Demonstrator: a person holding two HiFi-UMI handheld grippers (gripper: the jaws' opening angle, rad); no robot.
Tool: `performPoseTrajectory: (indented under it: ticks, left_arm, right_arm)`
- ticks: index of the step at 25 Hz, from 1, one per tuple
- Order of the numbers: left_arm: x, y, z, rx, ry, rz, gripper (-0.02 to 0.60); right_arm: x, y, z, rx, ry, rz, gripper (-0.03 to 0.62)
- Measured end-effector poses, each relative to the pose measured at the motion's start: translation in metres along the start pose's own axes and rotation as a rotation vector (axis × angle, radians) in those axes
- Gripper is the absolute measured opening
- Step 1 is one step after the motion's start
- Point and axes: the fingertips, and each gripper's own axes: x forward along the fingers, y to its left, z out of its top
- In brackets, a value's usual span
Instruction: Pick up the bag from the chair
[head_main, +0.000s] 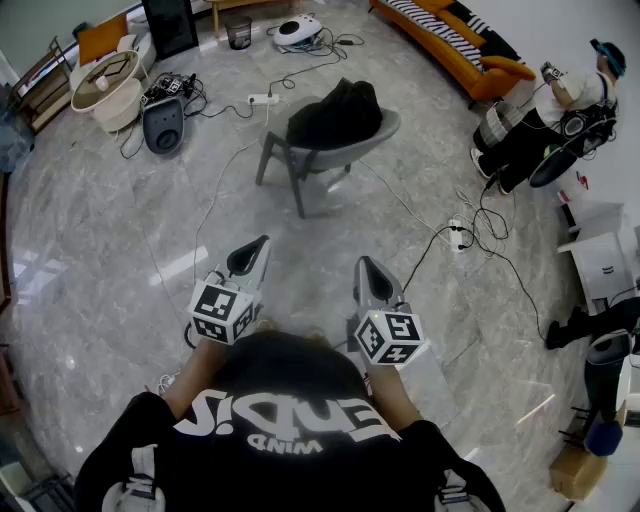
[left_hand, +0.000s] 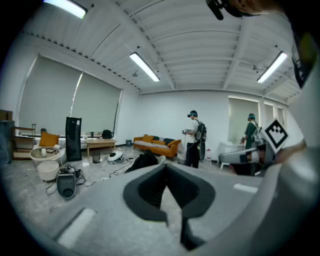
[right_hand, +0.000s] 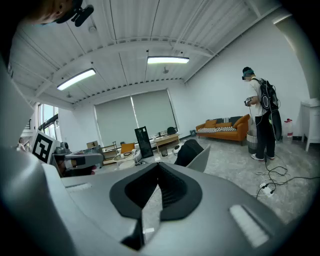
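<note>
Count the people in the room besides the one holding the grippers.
2. One person stands near the orange sofa, top right in the head view. A second person is at that view's right edge, partly cut off. More could be out of frame.

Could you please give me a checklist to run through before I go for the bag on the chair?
1. Bag in place: ok. The black bag lies on the seat of the grey chair.
2. Left gripper ready to grasp: not ok. Its jaws are shut, with nothing between them.
3. Right gripper ready to grasp: not ok. Its jaws are shut and empty.
4. Bag within reach: not ok. The chair stands well ahead of both grippers, so it looks too far to reach.
5. Way free: not ok. A white cable trails across the approach on the left.
6. Strap or handle to grab: cannot tell.
</note>
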Motion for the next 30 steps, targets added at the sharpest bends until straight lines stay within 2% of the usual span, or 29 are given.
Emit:
performPoseTrajectory:
  ticks: [8,15,21,25,30]
  left_arm:
    - [0.002,0.012,0.005,-0.002,-0.002,0.006,0.002]
    - [-0.005,0.039,0.009,-0.004,-0.002,0.006,0.003]
    - [-0.018,0.059,0.003,0.006,0.011,-0.022,0.003]
    - [-0.020,0.070,0.003,0.006,0.000,-0.038,0.003]
    - [-0.013,0.090,0.008,0.005,-0.013,-0.036,0.003]
  right_arm:
    - [0.008,0.004,0.004,0.036,-0.016,-0.001,0.000]
    - [0.024,0.024,0.005,0.060,-0.019,0.005,0.000]
    - [0.033,0.045,-0.004,0.064,-0.026,-0.012,0.000]
    - [0.036,0.044,-0.004,0.104,-0.058,-0.041,0.000]
    - [0.052,0.044,-0.003,0.086,-0.054,-0.050,0.000]
